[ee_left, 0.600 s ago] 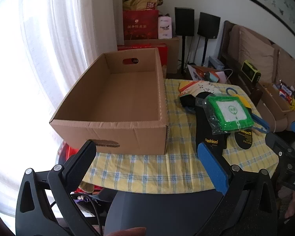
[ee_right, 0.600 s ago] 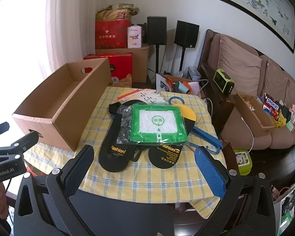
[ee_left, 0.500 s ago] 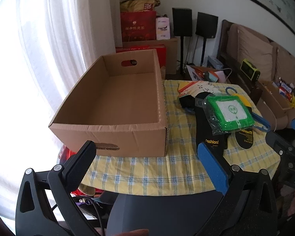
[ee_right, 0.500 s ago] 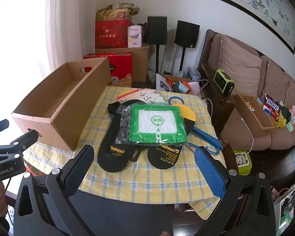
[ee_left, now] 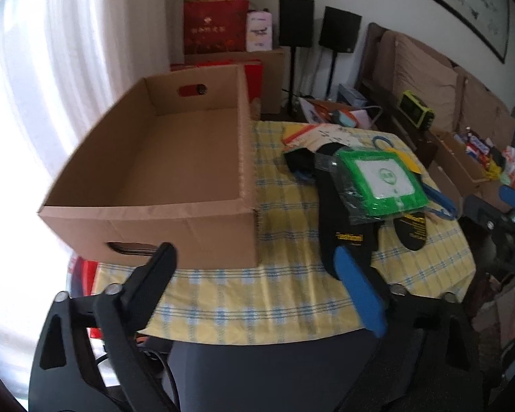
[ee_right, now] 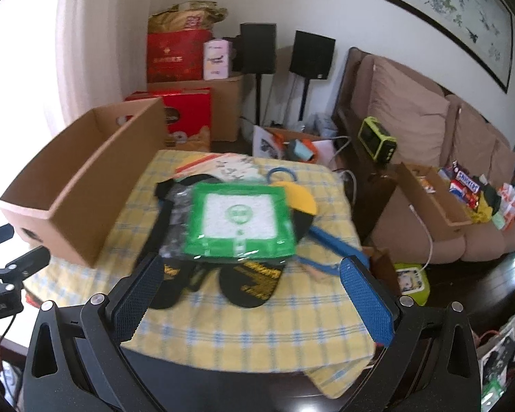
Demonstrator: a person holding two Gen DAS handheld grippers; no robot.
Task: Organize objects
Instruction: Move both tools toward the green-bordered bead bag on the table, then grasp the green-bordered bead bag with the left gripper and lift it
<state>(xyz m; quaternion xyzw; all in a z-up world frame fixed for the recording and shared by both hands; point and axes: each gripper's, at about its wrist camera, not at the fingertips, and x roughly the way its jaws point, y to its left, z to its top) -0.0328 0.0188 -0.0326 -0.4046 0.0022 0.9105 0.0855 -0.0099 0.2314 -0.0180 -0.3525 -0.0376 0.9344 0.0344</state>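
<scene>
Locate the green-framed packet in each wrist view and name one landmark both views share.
Left wrist view: green-framed packet lies right of centre, on the pile of black insoles, right of the box.
Right wrist view: the packet sits near the centre, just above the open right gripper.
Shared landmark: the cardboard box.

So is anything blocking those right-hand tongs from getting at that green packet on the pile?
Nothing visible does. The right tongs are open, and the green packet lies on top of the pile just beyond them, with only bare tablecloth and black insoles below.
</scene>
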